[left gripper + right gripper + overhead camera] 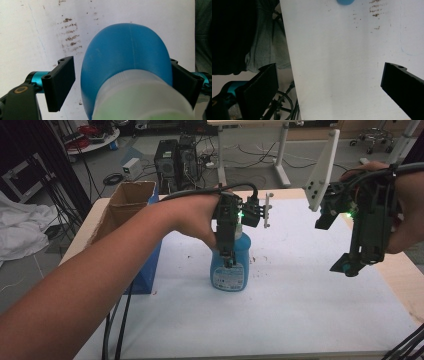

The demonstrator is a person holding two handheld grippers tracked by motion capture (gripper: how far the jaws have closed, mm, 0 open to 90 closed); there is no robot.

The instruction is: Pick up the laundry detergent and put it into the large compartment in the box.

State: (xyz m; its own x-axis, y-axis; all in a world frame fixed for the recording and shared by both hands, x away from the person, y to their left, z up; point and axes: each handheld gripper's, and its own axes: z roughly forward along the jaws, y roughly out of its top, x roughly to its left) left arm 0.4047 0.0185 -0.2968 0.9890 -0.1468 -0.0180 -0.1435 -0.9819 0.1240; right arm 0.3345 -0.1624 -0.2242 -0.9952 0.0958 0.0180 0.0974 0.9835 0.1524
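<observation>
A wide table (310, 310) covered with a white sheet took up most of the high view, its surface marked by a few brown specks near the middle. At the table's far left corner stood an open cardboard box (131, 202) with a blue lower side, its flaps up. Beyond the table, on the floor, two dark computer towers (176, 162) sat among loose cables.

A blue bottle (230, 265) stood upright on the sheet, a little left of the table's centre and just right of the box. It carried a pale label on the side facing the camera. In the left gripper view the bottle (125, 62) was seen from above, its rounded blue shoulder below a whitish cap that blurred close to the lens.

The left gripper (229, 255) hung straight over the bottle, pointing down, with the person's forearm reaching in from the lower left. Its jaws straddled the bottle's upper part: one jaw lay against the blue shoulder, while the other stood a little off it with white sheet showing in the gap, so the grip was not clenched.

The right gripper (350, 265) was held in the air above the right side of the table, well apart from the bottle, angled down and to the left. In the right gripper view its jaws stood wide apart with nothing between them, only the bare sheet below.
</observation>
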